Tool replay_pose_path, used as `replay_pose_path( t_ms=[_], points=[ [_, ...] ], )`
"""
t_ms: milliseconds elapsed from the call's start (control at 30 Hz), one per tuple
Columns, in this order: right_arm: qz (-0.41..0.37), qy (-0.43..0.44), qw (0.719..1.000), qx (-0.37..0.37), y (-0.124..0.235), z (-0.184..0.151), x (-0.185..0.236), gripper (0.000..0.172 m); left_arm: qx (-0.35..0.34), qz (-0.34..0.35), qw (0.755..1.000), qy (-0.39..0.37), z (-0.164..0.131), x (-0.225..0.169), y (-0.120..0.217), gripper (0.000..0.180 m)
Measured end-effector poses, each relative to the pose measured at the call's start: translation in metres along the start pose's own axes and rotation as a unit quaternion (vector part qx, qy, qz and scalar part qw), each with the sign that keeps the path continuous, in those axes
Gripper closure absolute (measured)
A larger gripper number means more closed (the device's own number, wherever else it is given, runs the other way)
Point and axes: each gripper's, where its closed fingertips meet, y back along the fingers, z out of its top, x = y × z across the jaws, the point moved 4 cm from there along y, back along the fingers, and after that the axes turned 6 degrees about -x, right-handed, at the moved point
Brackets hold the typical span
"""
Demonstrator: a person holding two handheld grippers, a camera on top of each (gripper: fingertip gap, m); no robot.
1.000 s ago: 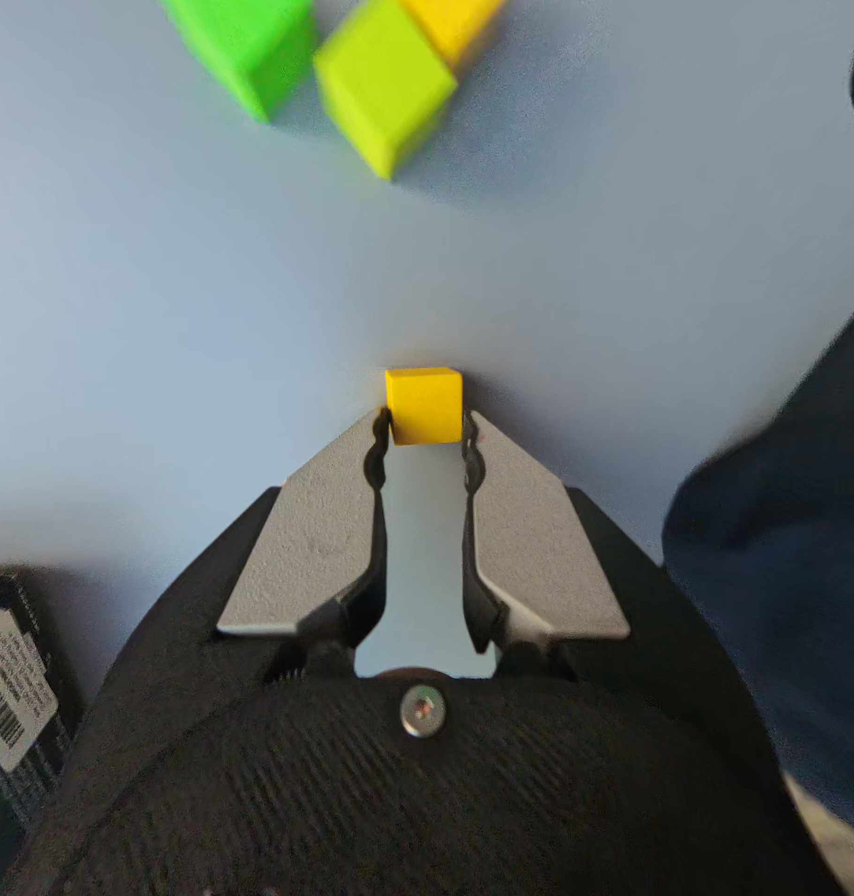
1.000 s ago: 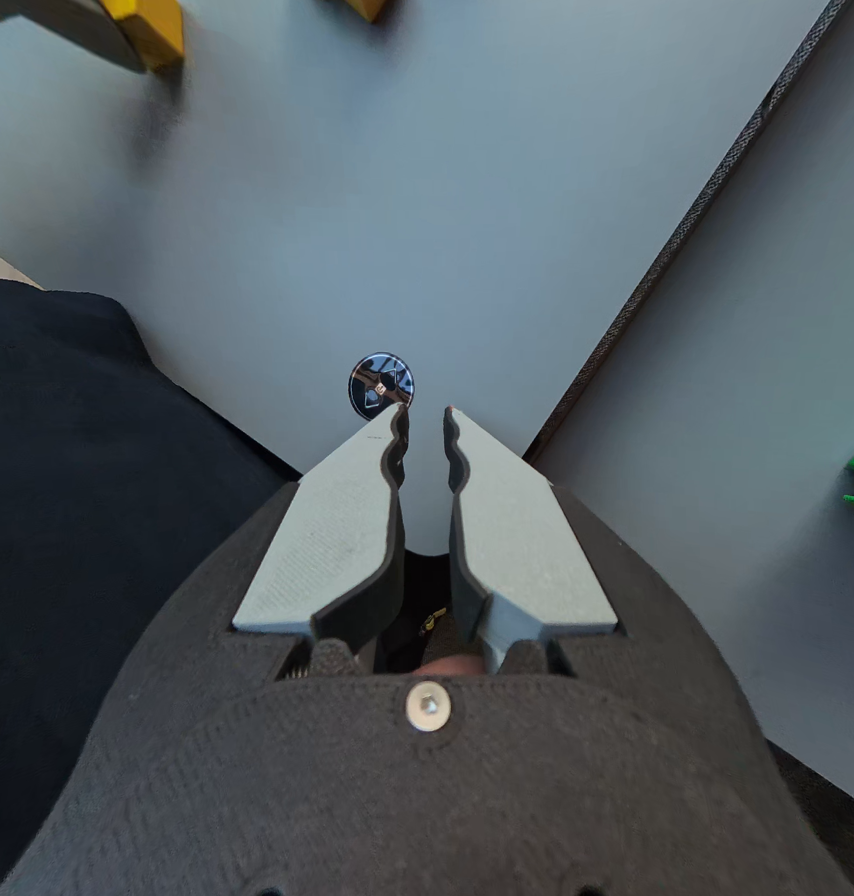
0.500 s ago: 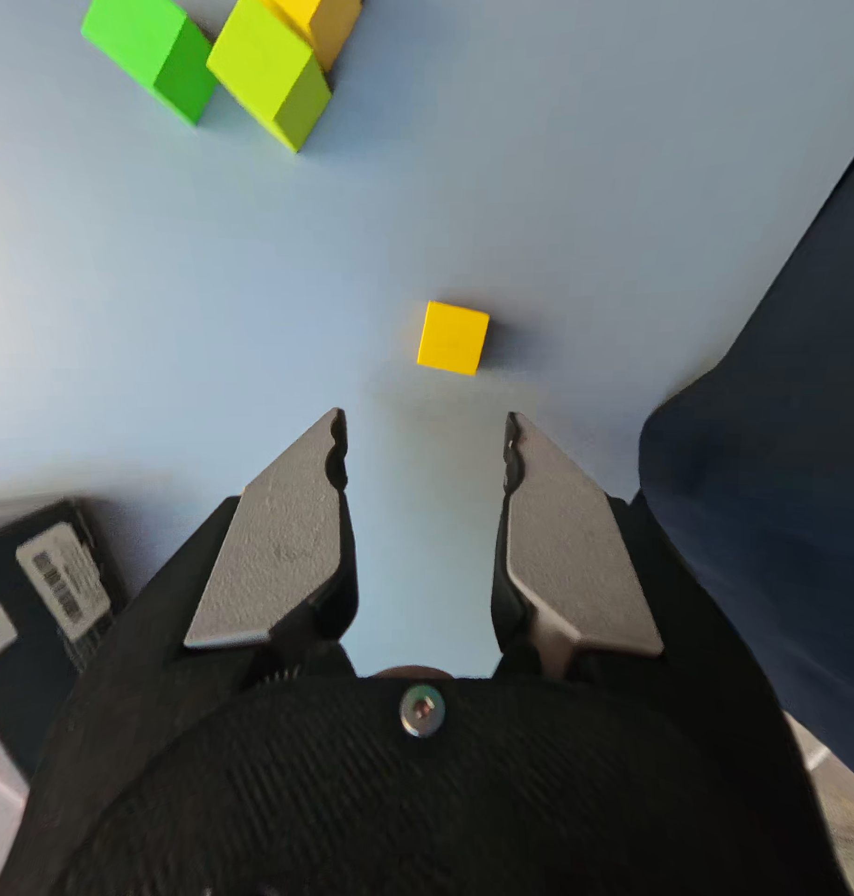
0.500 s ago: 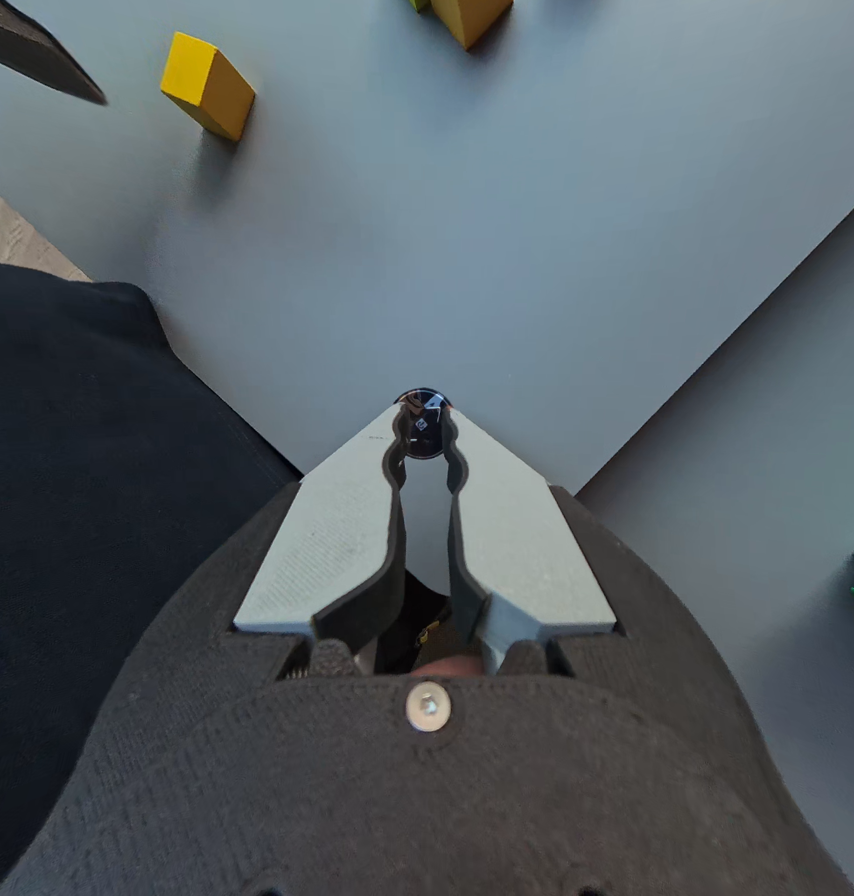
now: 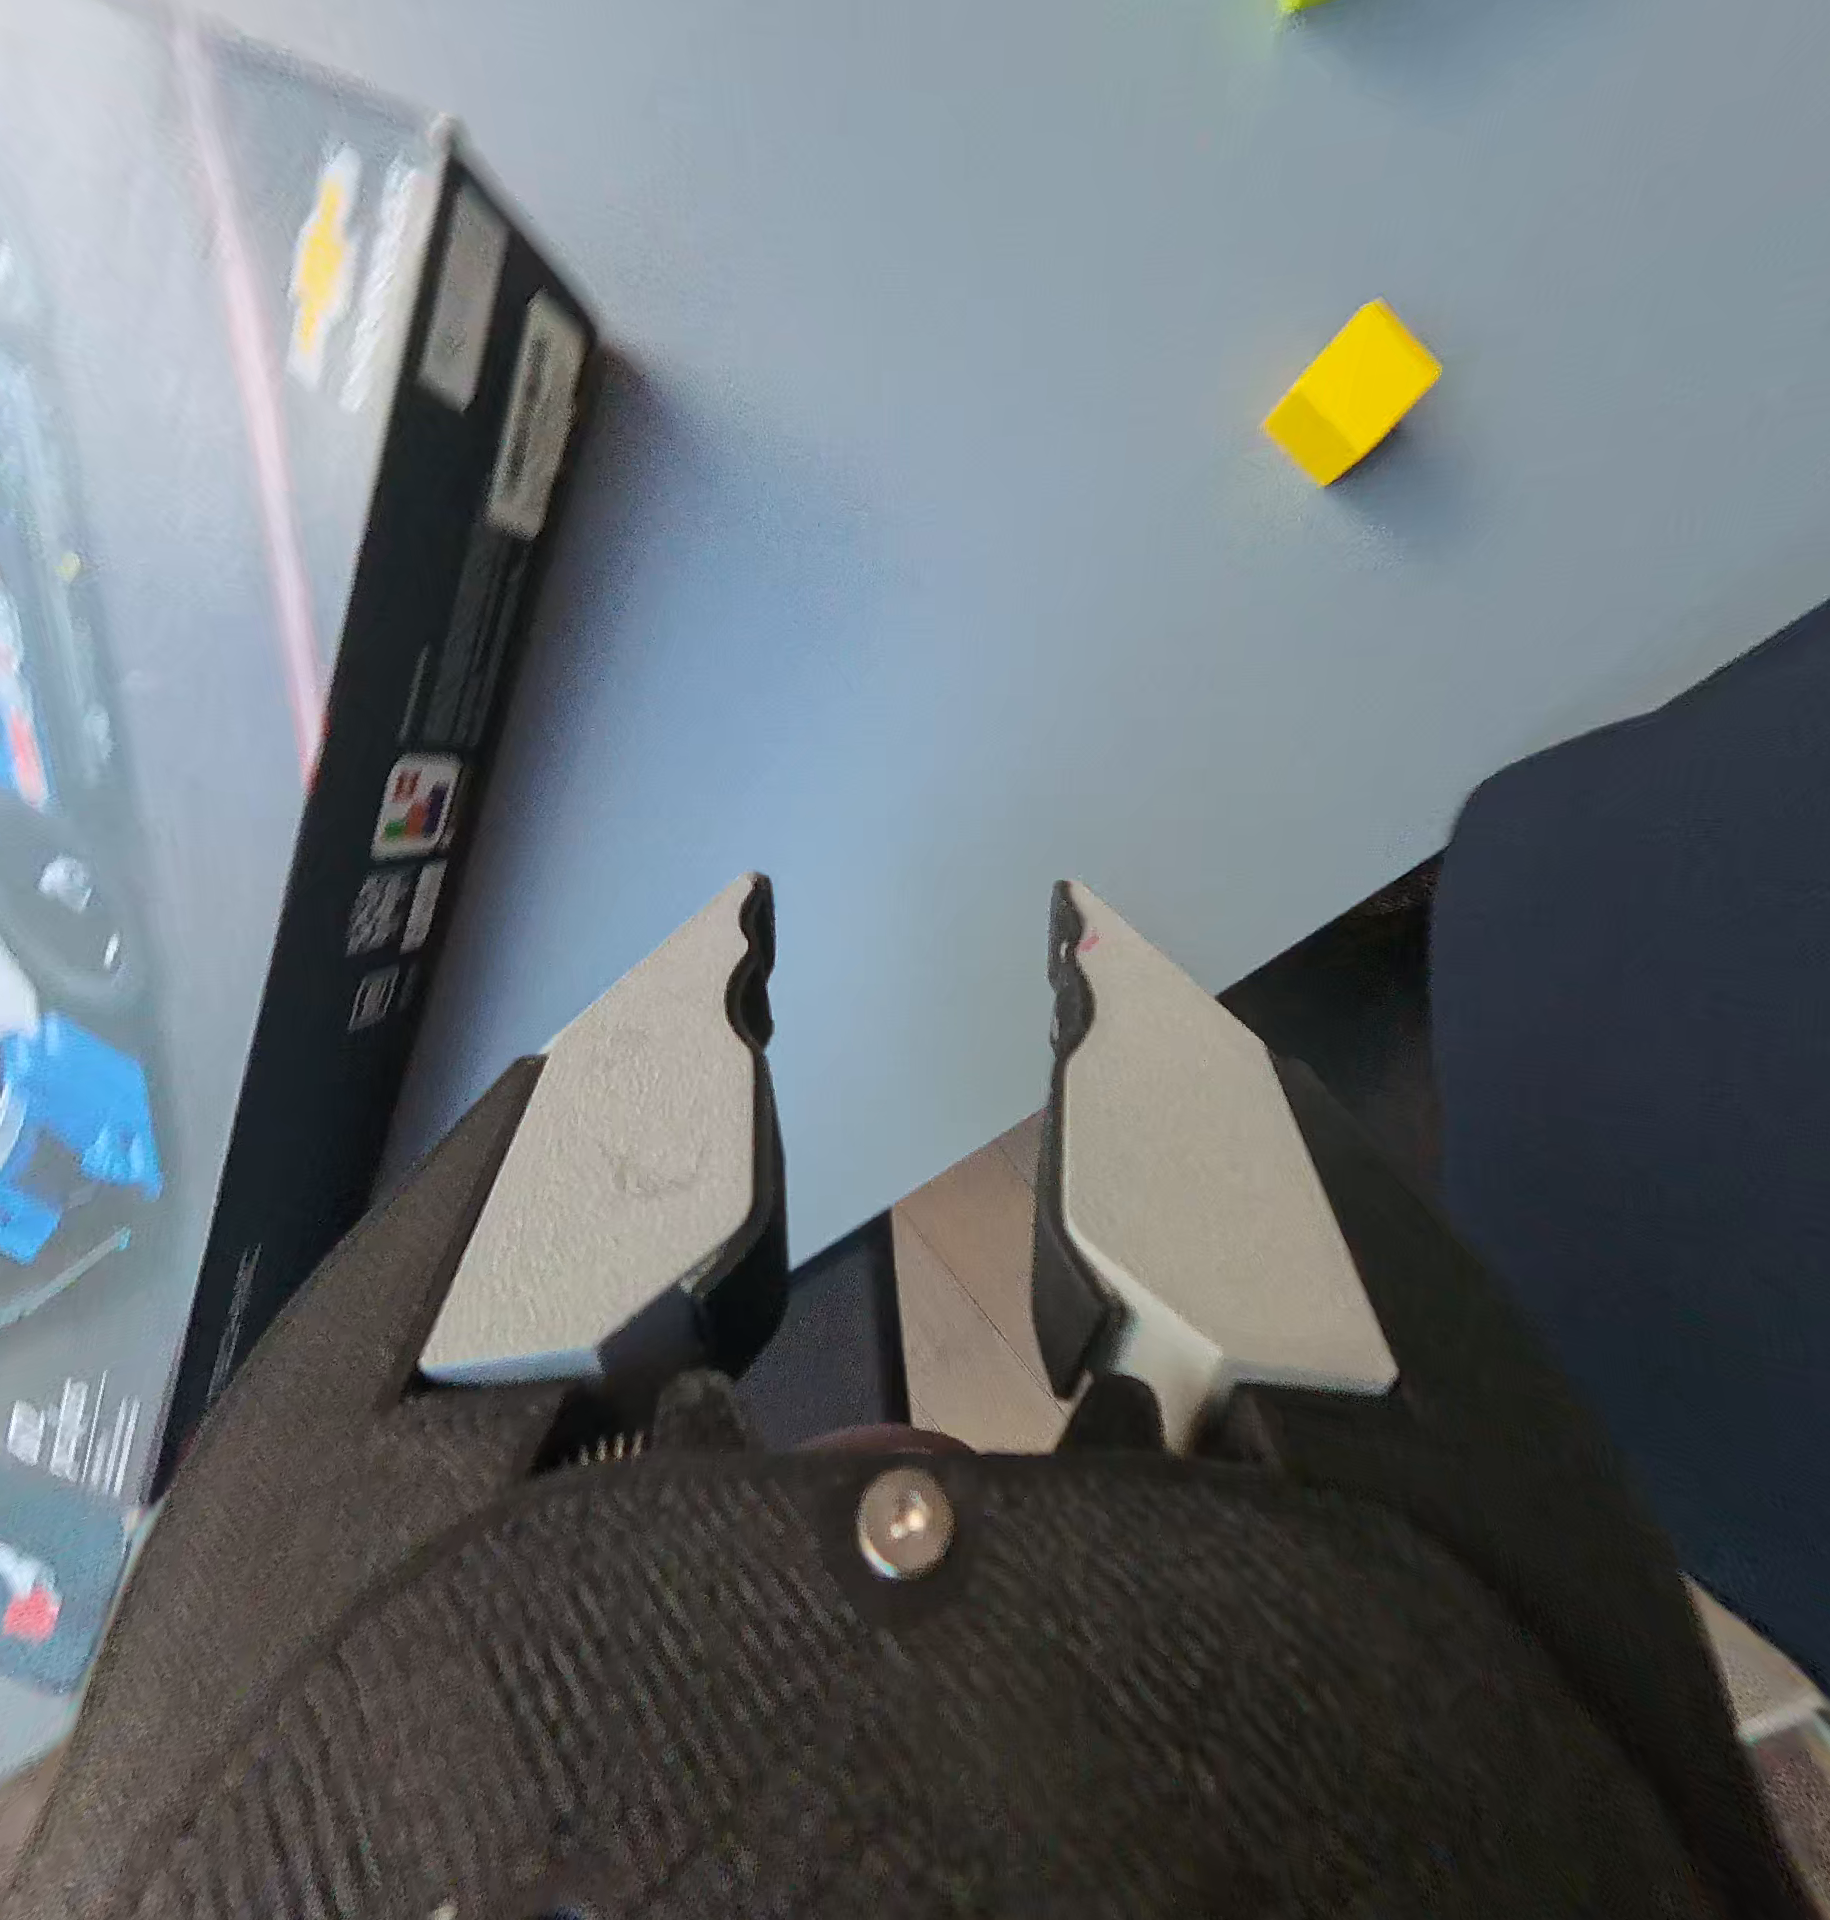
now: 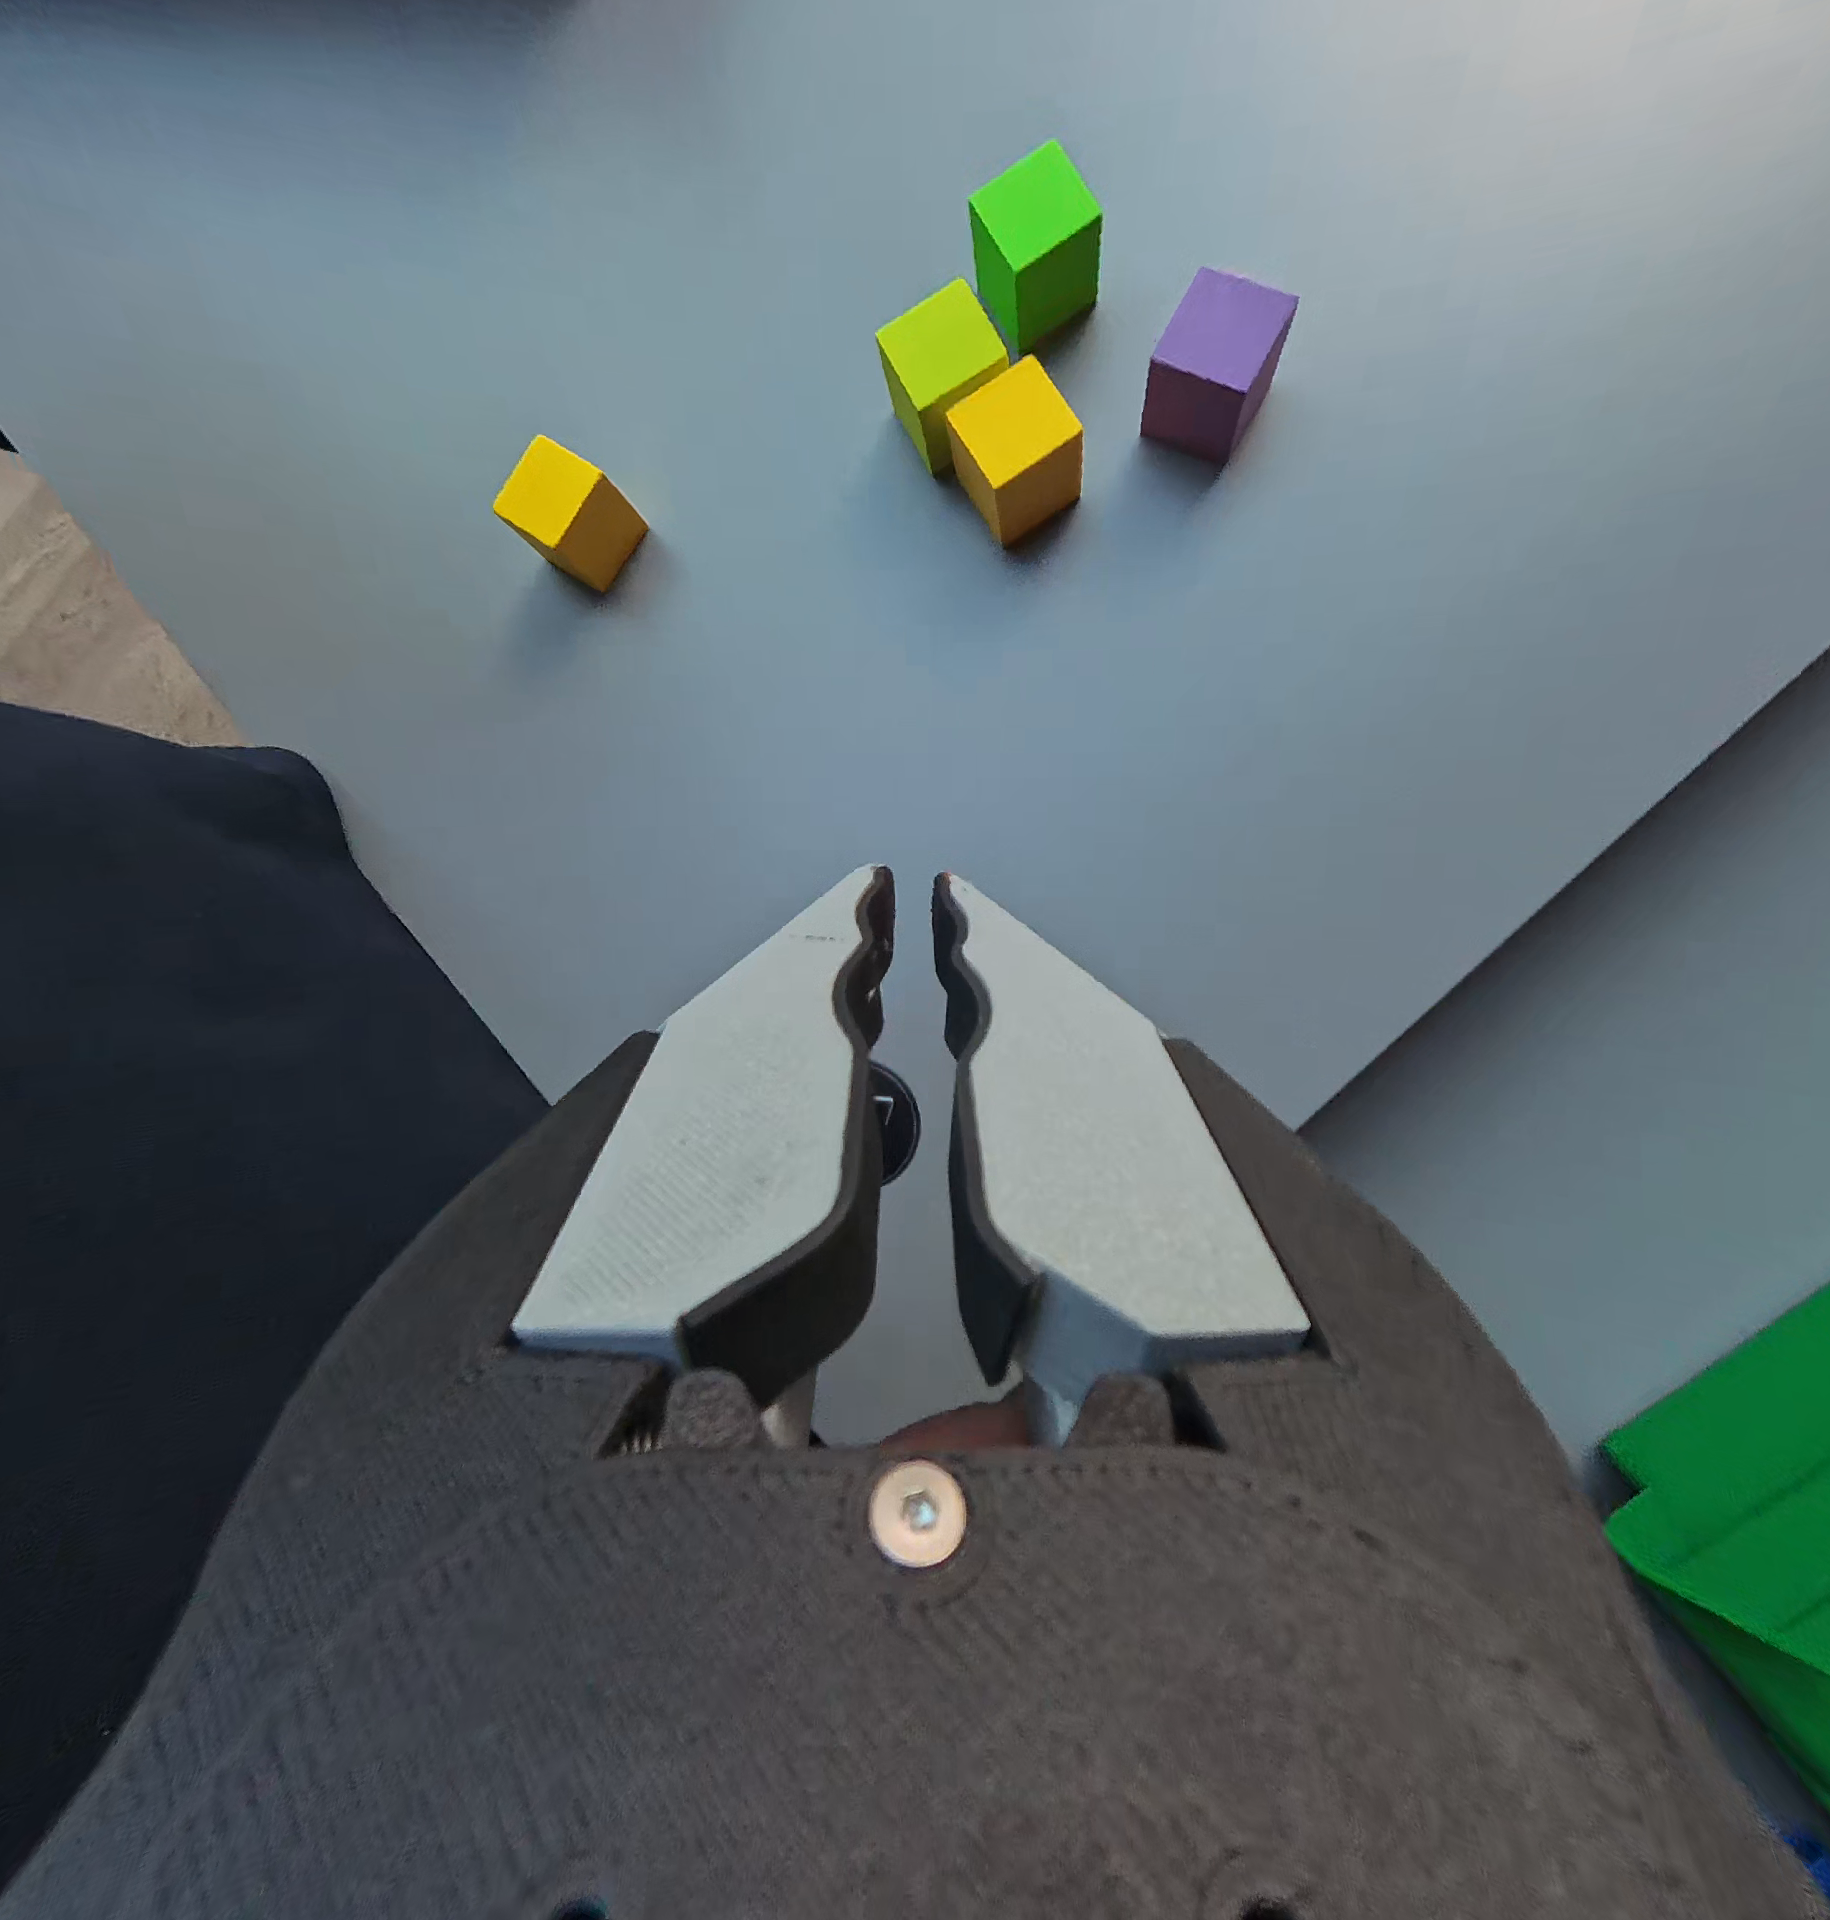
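Observation:
My left gripper [image 5: 911,894] is open and empty, above the blue-grey table [image 5: 942,468] near its front edge. A small yellow cube [image 5: 1352,393] lies on the table ahead and to the right, well clear of the fingers; it also shows in the right wrist view [image 6: 568,509]. My right gripper [image 6: 914,883] is closed to a thin slit with nothing between its tips. A small dark round disc [image 6: 895,1127] shows on the table under its fingers. A lime cube [image 6: 937,364], a green cube [image 6: 1036,239], an orange-yellow cube [image 6: 1015,442] and a purple block [image 6: 1217,358] stand farther ahead.
A large printed dark box [image 5: 267,727] lies close to the left of my left gripper. A person's dark clothing [image 6: 163,1039] lies along the table's front edge. A second grey surface [image 6: 1617,987] adjoins on the right, with a green object [image 6: 1763,1507] on it. Spacing between my two grippers at the tips: around 30 cm. The left gripper is farther from the small dark round disc [image 6: 895,1127], some 35 cm, than the right, some 8 cm. The orange-yellow cube [image 6: 1015,442] sits 12 cm or so from the ends of my right fingers.
My left gripper let go of the yellow cube, opened, and drew back and to the left towards the box. My right gripper closed further and moved on over the dark disc.

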Motion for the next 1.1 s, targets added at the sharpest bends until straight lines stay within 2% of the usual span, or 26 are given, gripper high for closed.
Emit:
replay_pose_path(
  t_ms=[133,233,333,400,467,600,733,833,1100],
  points=[
    [0.010,0.022,1.000,0.000,-0.003,0.008,0.006,0.167,0.008,0.051,0.996,0.069,-0.024,0.040,0.032,0.132],
    [0.017,0.027,0.999,0.009,-0.006,0.005,0.010,0.166,0.018,0.048,0.992,0.117,-0.048,0.055,0.041,0.133],
    [0.021,0.021,0.999,0.012,-0.008,0.002,0.013,0.166,0.037,0.037,0.986,0.155,-0.077,0.055,0.038,0.137],
    [0.023,0.017,1.000,0.010,-0.007,0.002,0.015,0.166,0.042,0.048,0.987,0.146,-0.076,0.058,0.040,0.135],
    [0.025,0.018,0.999,0.012,-0.007,0.002,0.018,0.166,0.037,0.062,0.988,0.138,-0.079,0.061,0.042,0.140],
    [0.027,0.023,0.999,0.014,-0.010,0.005,0.022,0.164,0.068,0.023,0.980,0.185,-0.104,0.053,0.043,0.131],
    [0.029,0.026,0.999,0.014,-0.014,0.009,0.030,0.164,0.054,0.012,0.971,0.231,-0.123,0.055,0.054,0.130],
    [0.033,0.033,0.999,0.020,-0.019,0.012,0.039,0.164,0.053,0.014,0.963,0.265,-0.147,0.061,0.064,0.130],
    [0.040,0.072,0.996,0.042,-0.032,0.027,0.064,0.157,0.051,0.030,0.959,0.277,-0.198,0.070,0.087,0.124]
  ],
)
